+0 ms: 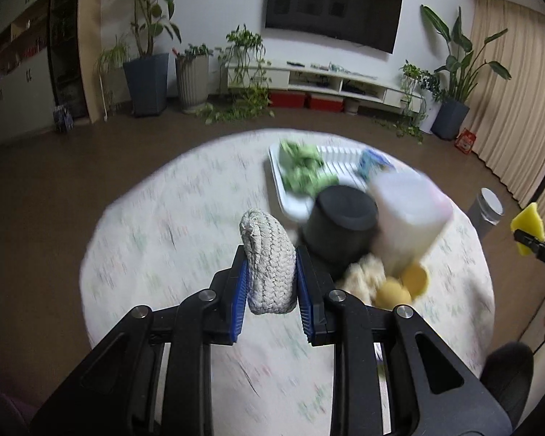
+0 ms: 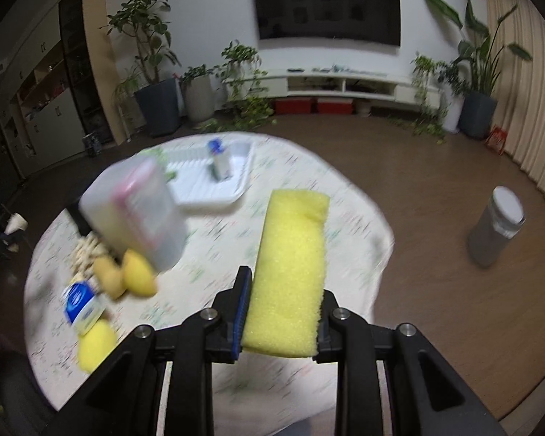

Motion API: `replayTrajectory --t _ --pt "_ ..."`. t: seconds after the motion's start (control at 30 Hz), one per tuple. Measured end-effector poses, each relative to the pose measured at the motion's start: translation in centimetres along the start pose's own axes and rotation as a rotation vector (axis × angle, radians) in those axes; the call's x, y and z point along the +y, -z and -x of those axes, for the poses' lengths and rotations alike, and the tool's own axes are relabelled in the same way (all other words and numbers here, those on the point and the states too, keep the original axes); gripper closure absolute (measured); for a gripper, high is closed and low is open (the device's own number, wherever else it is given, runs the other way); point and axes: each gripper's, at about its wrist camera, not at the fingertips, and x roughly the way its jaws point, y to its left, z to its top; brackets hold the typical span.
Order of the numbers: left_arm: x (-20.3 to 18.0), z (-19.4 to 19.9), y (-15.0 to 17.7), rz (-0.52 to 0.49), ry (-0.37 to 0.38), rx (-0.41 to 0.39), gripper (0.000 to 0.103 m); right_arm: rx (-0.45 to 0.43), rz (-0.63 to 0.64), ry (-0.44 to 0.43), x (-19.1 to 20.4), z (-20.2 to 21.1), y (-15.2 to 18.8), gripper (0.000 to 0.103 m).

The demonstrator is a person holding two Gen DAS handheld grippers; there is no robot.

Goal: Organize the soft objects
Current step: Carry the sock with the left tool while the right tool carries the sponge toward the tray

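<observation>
With both loads lifted clear of the worktop [image 1: 163, 218], the left tongs [image 1: 270, 276] squeeze a white woven pad [image 1: 269, 265] upright, while the right tongs [image 2: 283, 305] clamp a yellow sponge [image 2: 290, 265] lengthwise, apparently so both can travel toward the white tray [image 2: 214, 189] beyond.

Motion blur over the tabletop; held items partly hidden

The tray [image 1: 287, 196], green cloth [image 1: 301, 167] and plastic container [image 2: 138, 210] are smeared; its pink label is unreadable. Gripper pads cover the woven pad's [image 1: 269, 265] and yellow sponge's [image 2: 290, 265] sides.
</observation>
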Motion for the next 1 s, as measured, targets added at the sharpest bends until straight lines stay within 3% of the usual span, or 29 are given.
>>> replayTrajectory --t 0.23,0.47,0.7,1.0 --pt "0.2 -3.5 -7.3 -0.072 0.012 -0.012 0.081 -0.015 0.053 0.047 -2.2 -2.5 -6.3 0.075" --pt "-2.2 -10.0 -12.0 -0.161 0.087 0.044 0.081 0.013 0.128 0.003 0.0 -7.5 -11.9 0.075" --pt "-5.5 -16.2 -14.0 -0.268 0.172 0.122 0.081 0.079 0.248 -0.108 5.2 -13.8 -15.2 0.075" --pt "-8.4 -22.6 -14.2 -0.399 0.259 0.235 0.081 0.144 0.38 -0.263 9.6 -20.0 -17.6 0.075"
